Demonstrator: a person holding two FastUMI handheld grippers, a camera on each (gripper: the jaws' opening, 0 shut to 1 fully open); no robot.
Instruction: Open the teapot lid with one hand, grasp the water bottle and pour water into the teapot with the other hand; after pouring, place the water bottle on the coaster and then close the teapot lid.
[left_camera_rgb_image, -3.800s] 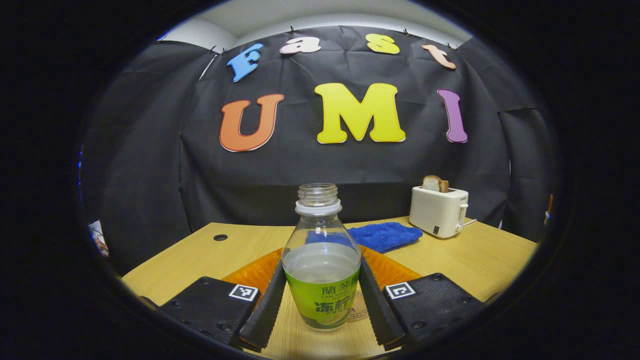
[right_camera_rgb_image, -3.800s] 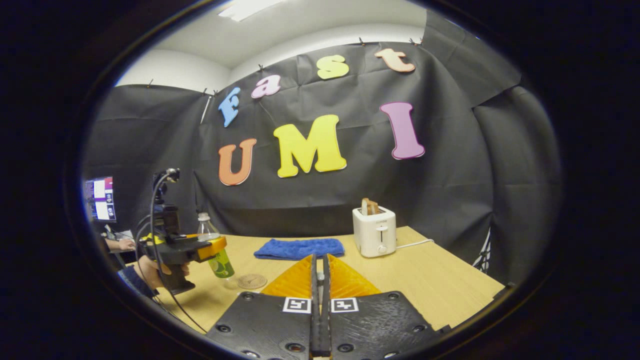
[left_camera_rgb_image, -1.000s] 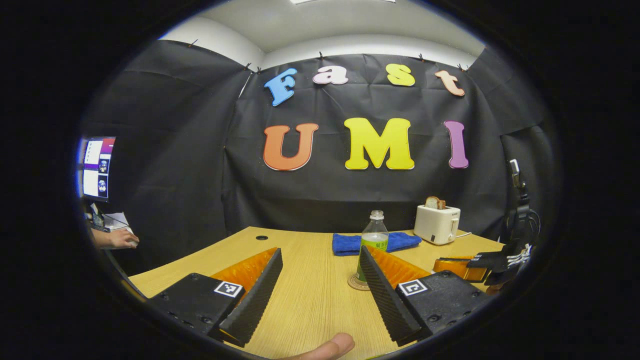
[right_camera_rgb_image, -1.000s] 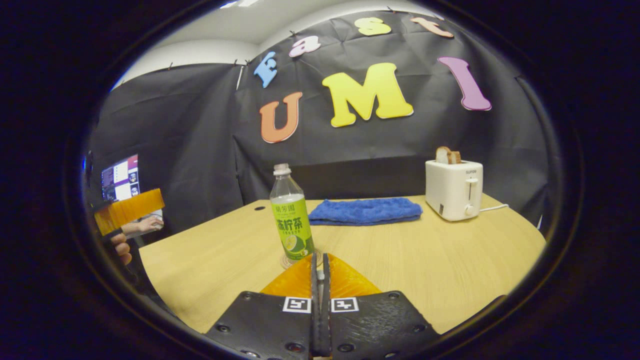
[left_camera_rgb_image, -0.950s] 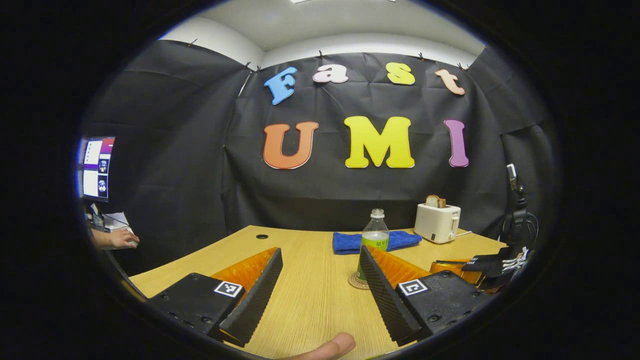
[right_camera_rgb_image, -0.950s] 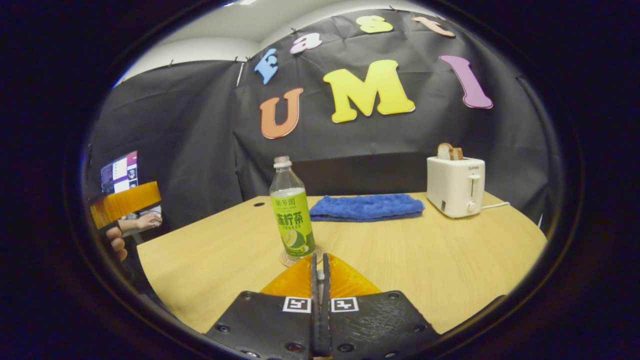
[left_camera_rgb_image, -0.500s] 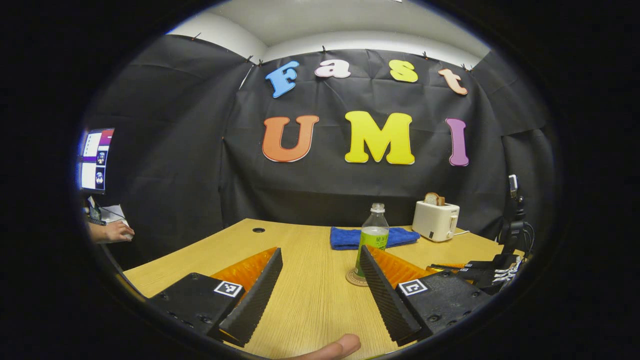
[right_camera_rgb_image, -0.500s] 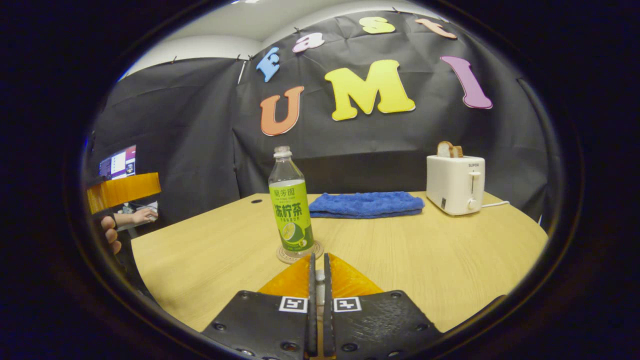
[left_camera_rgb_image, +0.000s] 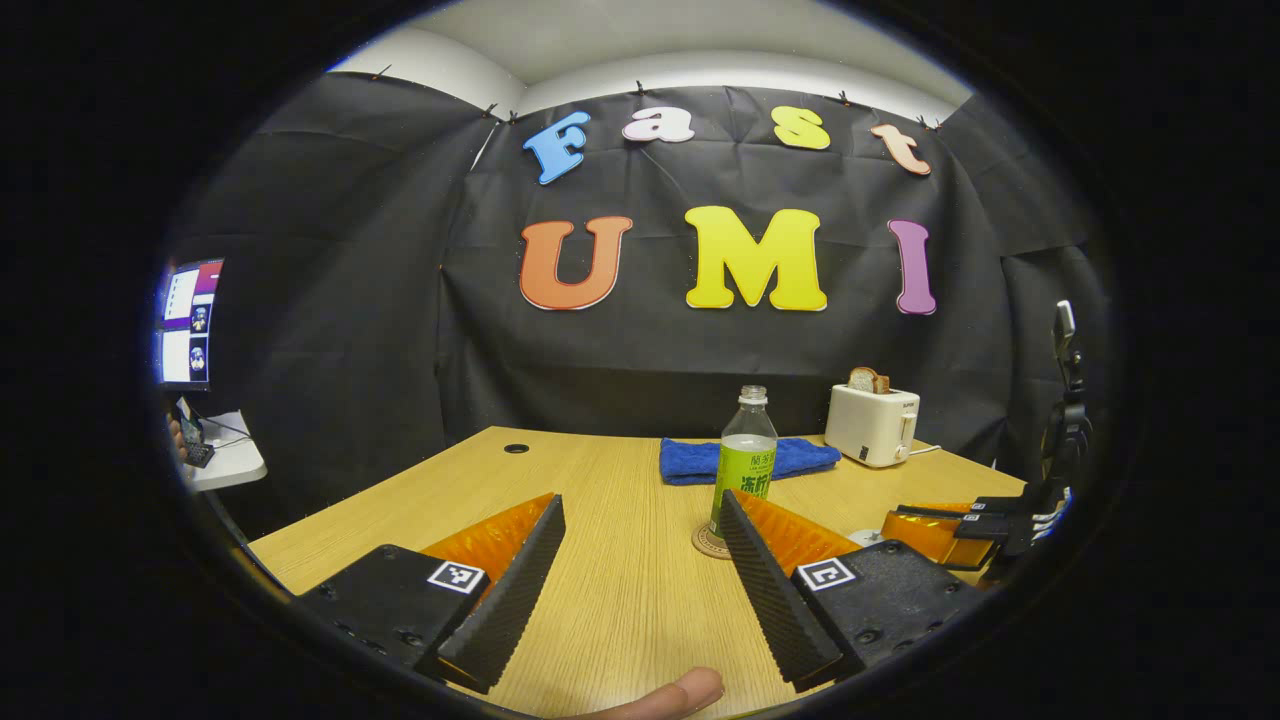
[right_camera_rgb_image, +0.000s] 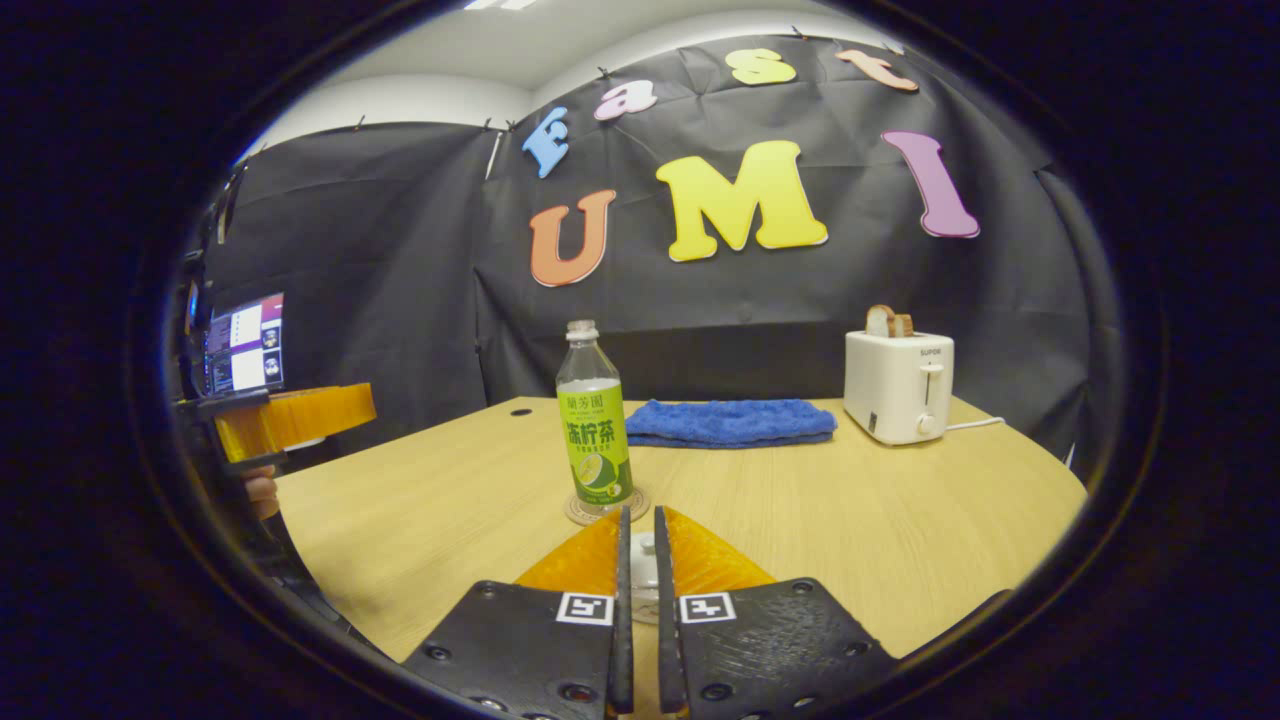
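Observation:
The water bottle (left_camera_rgb_image: 745, 468) (right_camera_rgb_image: 595, 440), clear with a green label and no cap, stands upright on the round coaster (left_camera_rgb_image: 704, 543) (right_camera_rgb_image: 578, 514). My left gripper (left_camera_rgb_image: 640, 505) is open wide, well back from the bottle, with nothing between its fingers; it also appears at the left edge (right_camera_rgb_image: 295, 415). My right gripper (right_camera_rgb_image: 642, 515) has its fingers a narrow gap apart, with a small pale part (right_camera_rgb_image: 645, 572) low between them, seemingly the teapot lid. From the left gripper view, the right gripper (left_camera_rgb_image: 890, 525) sits low at the right with a white object (left_camera_rgb_image: 863, 537) at its tips. The teapot body is hidden.
A blue towel (left_camera_rgb_image: 745, 457) (right_camera_rgb_image: 730, 420) lies behind the bottle on the wooden table (right_camera_rgb_image: 850, 520). A white toaster (left_camera_rgb_image: 872, 425) (right_camera_rgb_image: 898, 385) holding bread stands at the back right. A monitor (left_camera_rgb_image: 185, 320) glows at the far left. A person's fingertip (left_camera_rgb_image: 675, 693) shows at the bottom.
The left gripper let go of the bottle on the coaster and drew back, open. In the last half second the right gripper's fingers parted slightly.

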